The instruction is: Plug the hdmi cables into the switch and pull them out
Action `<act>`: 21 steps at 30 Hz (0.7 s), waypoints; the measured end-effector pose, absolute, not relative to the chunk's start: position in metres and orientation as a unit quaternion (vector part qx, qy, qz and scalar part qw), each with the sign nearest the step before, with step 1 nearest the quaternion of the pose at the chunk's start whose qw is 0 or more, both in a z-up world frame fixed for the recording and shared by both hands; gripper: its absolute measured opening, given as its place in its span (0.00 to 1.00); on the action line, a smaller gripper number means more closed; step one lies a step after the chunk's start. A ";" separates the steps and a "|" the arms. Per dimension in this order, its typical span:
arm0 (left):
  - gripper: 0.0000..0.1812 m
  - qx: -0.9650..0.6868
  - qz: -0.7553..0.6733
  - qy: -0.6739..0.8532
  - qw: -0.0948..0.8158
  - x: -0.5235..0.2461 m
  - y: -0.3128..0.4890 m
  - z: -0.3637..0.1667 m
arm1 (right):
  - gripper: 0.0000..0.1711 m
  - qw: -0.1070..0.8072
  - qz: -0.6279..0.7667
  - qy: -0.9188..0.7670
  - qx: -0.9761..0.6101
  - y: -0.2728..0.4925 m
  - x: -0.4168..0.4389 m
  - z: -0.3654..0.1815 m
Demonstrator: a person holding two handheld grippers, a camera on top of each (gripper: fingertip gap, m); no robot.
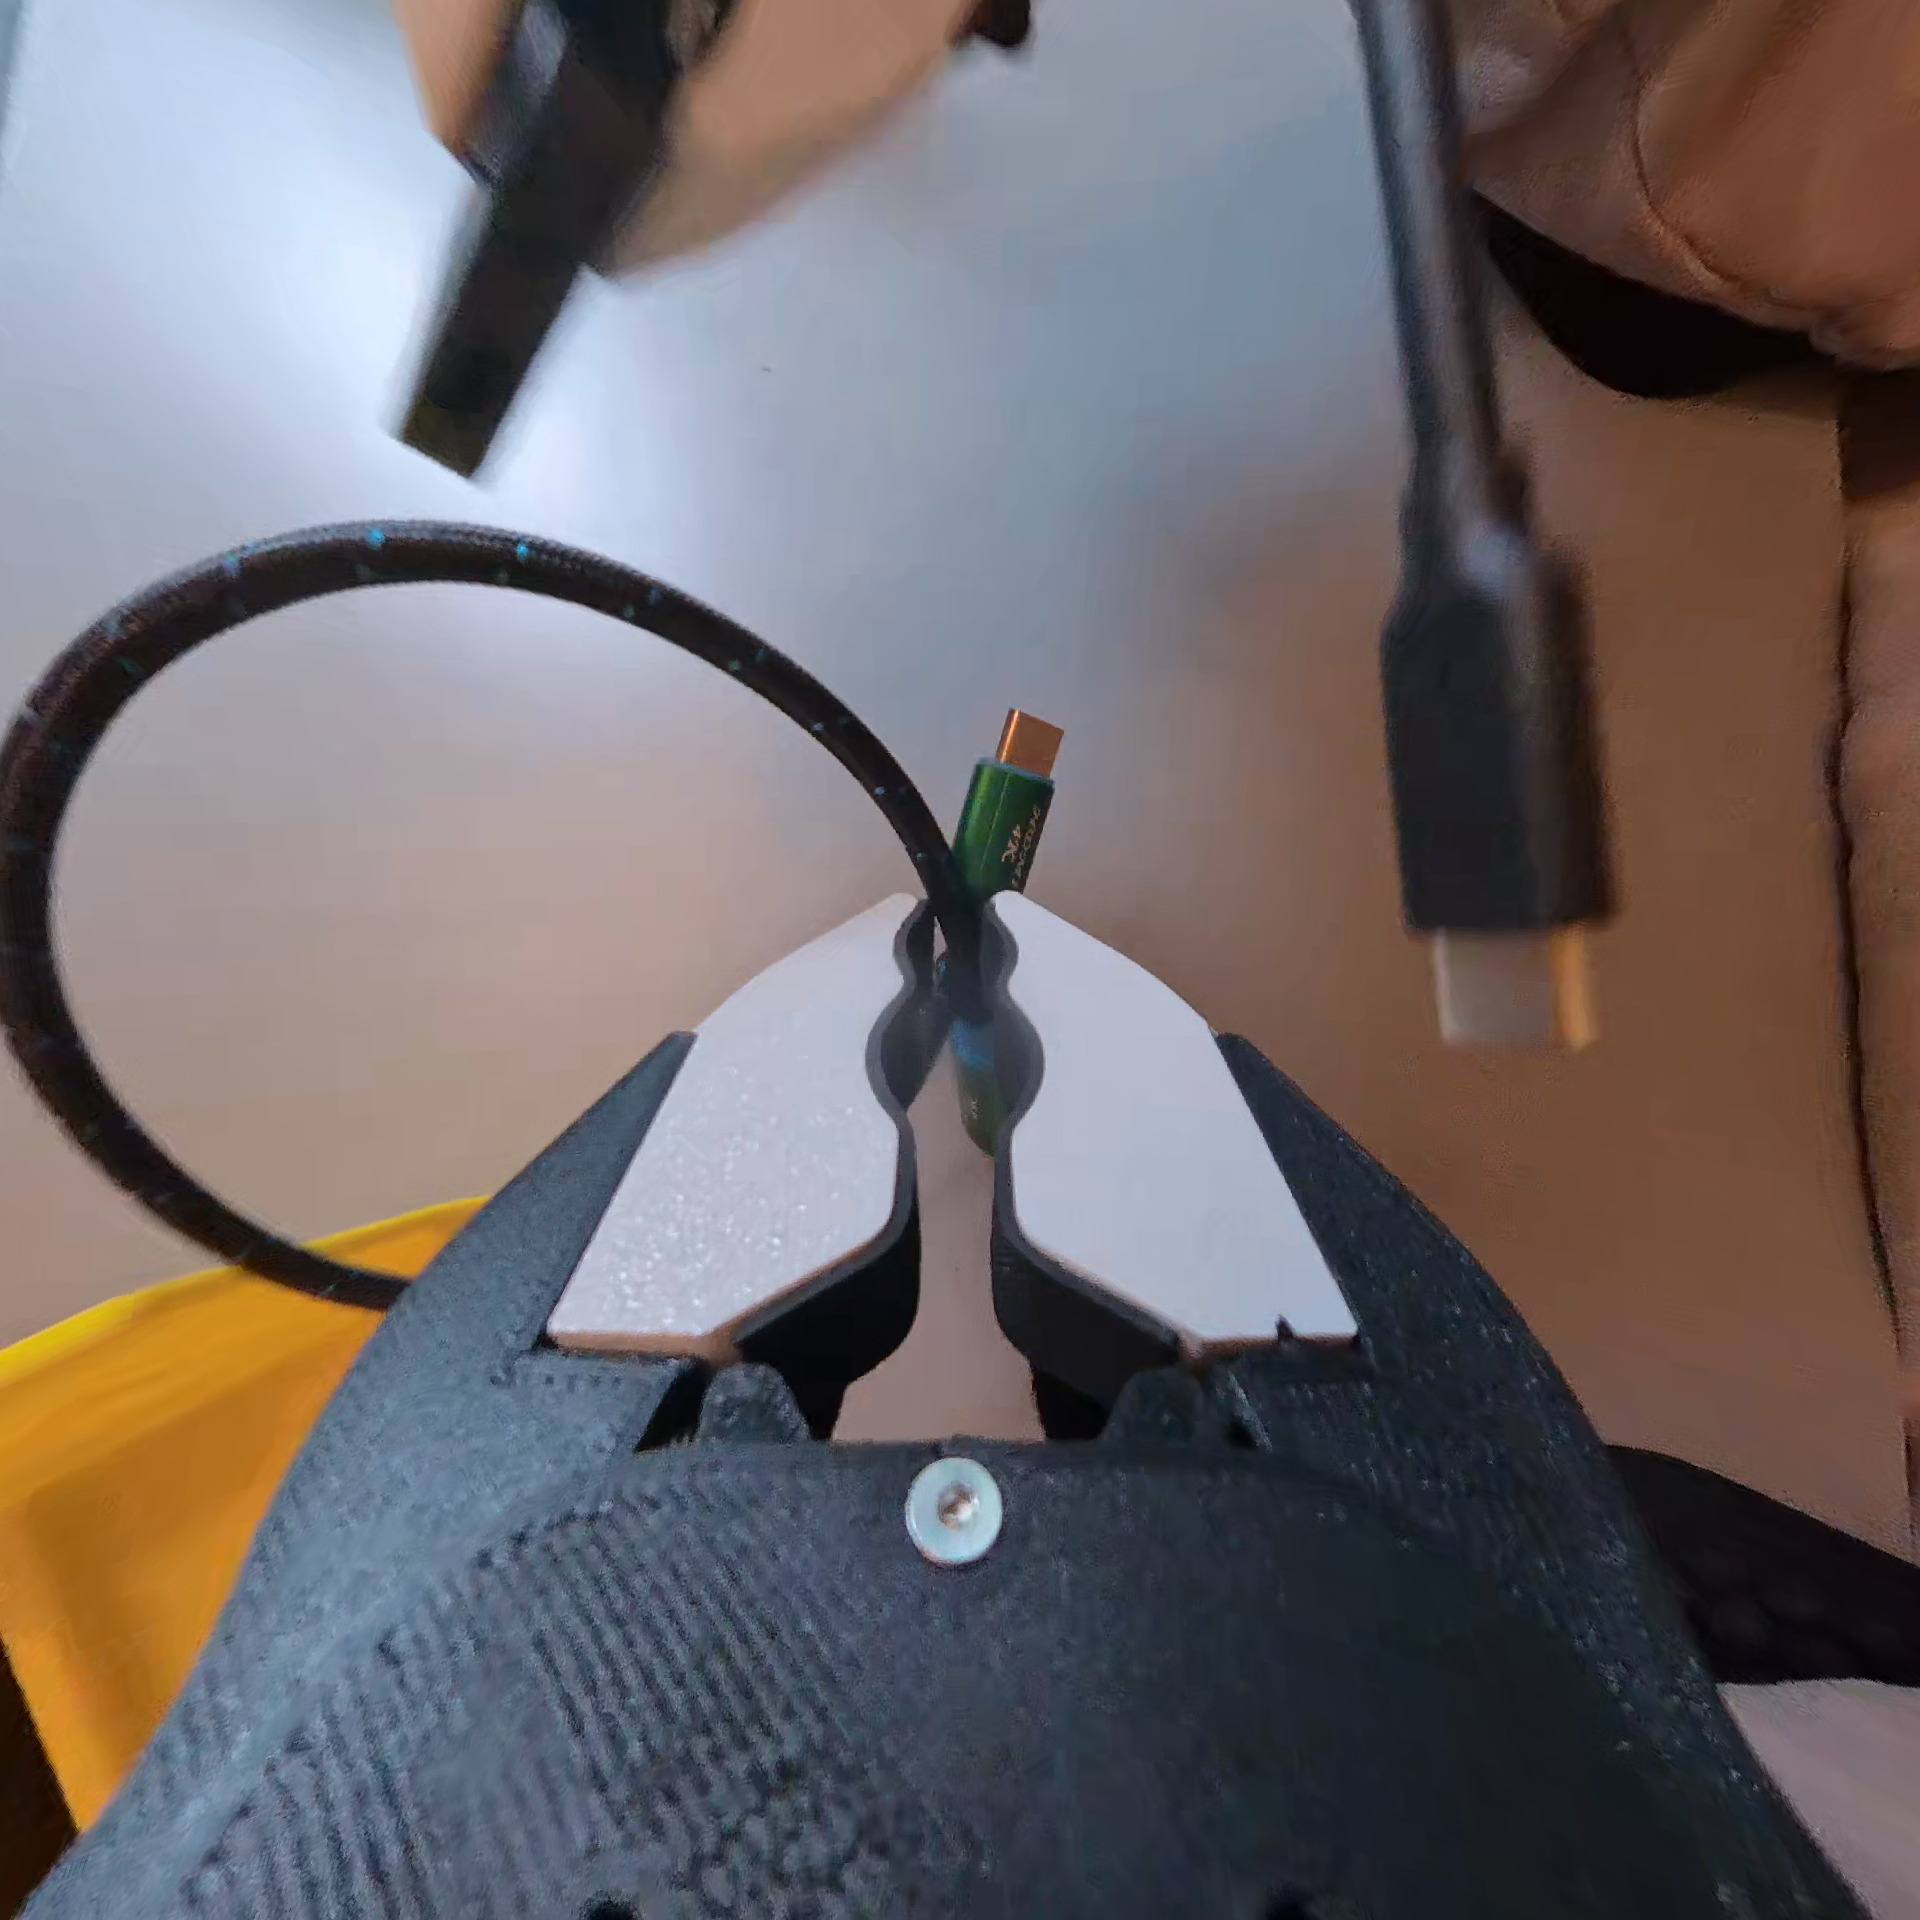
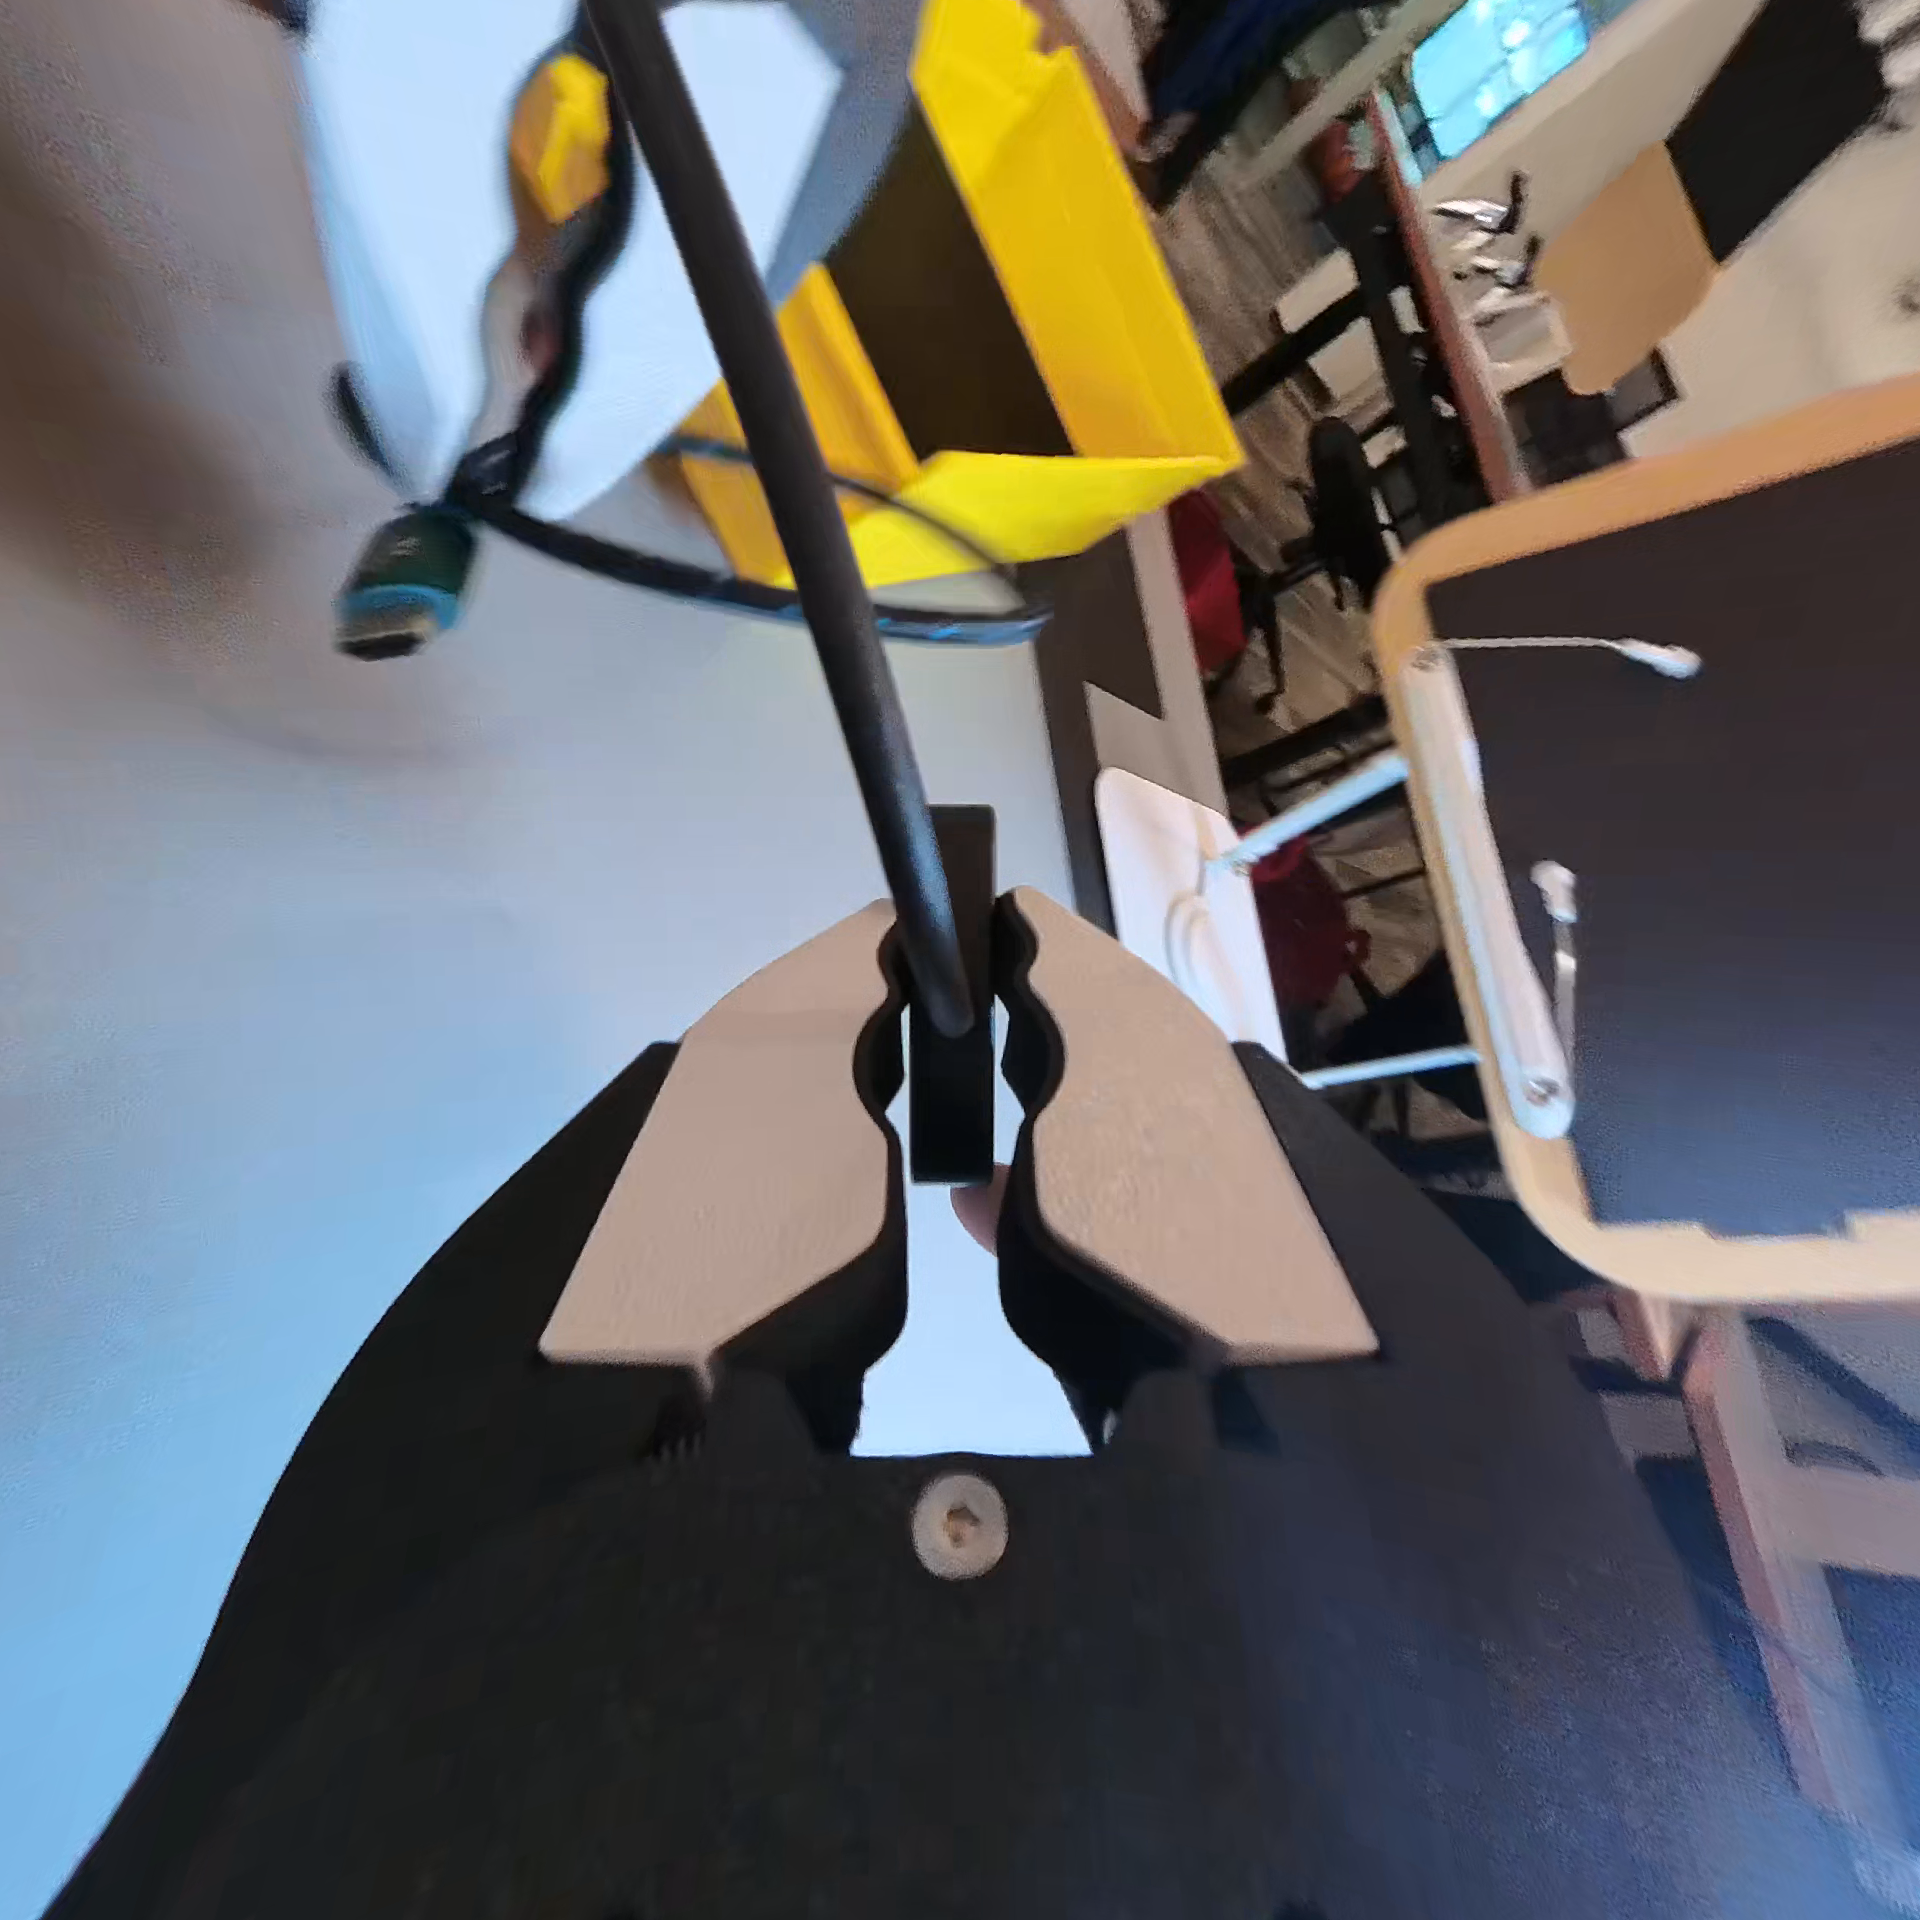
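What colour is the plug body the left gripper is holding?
Green, with a copper-coloured tip, on the plug in the left gripper; clearest in the left wrist view.

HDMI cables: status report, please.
Left gripper shut on green plug. Right gripper shut on black plug. Switch not in view.

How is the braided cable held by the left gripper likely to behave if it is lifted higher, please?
The braided cable arcs in a self-supporting loop, so it is probably springy, not limp. With the left gripper clamping right behind the green plug, that plug should stay steady while the loop sways.
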State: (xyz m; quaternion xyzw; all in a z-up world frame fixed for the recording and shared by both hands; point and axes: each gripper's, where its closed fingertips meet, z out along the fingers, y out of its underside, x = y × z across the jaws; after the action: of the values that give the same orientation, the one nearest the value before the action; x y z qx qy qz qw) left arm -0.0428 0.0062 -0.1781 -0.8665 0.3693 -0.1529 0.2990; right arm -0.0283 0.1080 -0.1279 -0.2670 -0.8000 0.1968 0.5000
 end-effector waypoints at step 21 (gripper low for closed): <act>0.24 -0.847 0.048 0.487 0.210 -0.032 0.032 -0.253 | 0.09 0.591 0.196 -0.710 -0.328 0.165 0.006 -0.066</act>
State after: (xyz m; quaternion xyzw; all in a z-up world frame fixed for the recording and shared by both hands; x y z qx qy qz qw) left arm -0.0321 0.0318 -0.2528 -0.8468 0.4866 0.0479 0.2096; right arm 0.0060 0.1646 -0.0661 -0.3280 -0.7103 0.1960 0.5911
